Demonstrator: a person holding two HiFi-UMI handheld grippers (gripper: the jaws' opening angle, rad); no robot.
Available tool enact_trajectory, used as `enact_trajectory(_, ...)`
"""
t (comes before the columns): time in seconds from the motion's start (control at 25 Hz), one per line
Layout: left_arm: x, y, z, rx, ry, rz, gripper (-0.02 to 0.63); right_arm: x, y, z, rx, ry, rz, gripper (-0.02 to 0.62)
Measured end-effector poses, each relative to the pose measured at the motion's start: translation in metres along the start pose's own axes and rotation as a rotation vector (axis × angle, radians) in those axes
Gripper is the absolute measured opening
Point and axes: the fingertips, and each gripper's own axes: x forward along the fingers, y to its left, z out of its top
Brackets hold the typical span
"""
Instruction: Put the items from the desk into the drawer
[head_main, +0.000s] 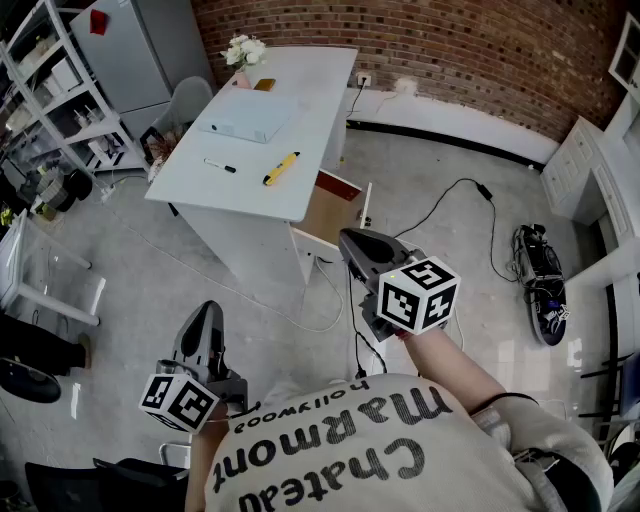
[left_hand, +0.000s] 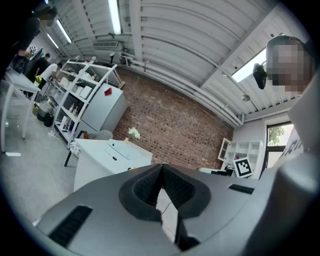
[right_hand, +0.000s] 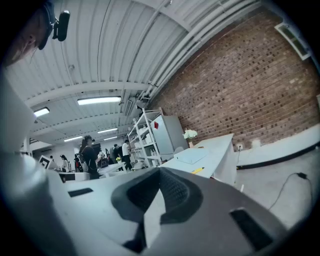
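- Currently both grippers hang in front of my chest, well apart from the desk (head_main: 322, 95). I stand short of reach, and no item is picked up yet.
- Left gripper (head_main: 204, 318): jaws pressed together at the tips, nothing between them. Right gripper (head_main: 352, 243): same condition, tips together, empty.
- Pads (left_hand: 145, 187): black ribbed rubber, set in smooth grey plastic shells. I judge the ribs suit thin, round bodies.
- Task items lie on the matte, pale desk top: 1 slim black marker (head_main: 220, 166), 1 yellow pen (head_main: 281, 168) near it, 1 flat white box (head_main: 245, 117), and 1 small amber object (head_main: 265, 85) beside a vase of white flowers (head_main: 244, 52).
- Drawer (head_main: 335, 208): pulled out on the desk side facing me, bare brown board inside, so it is ready to receive items.
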Motion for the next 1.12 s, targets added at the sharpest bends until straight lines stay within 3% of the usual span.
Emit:
enact_trajectory(0.6, 0.026, 0.048, -0.012, -0.048, 0.033, 0.055, 0.002, 0.05, -0.022, -0.026, 0.097, 0.064, -0.008, 0.003)
enact_trajectory(0.8, 0.057, 0.083, 0.008, -0.046, 0.034, 0.06, 0.003, 0.093, -0.033, -0.021, 0.128, 0.068, -0.02, 0.003)
enact_trajectory(1.12, 0.125, 0.139, 0.064, -0.046, 0.032, 0.001, 0.003, 0.181, -0.047, 0.012, 0.186, 0.055, -0.048, 0.003)
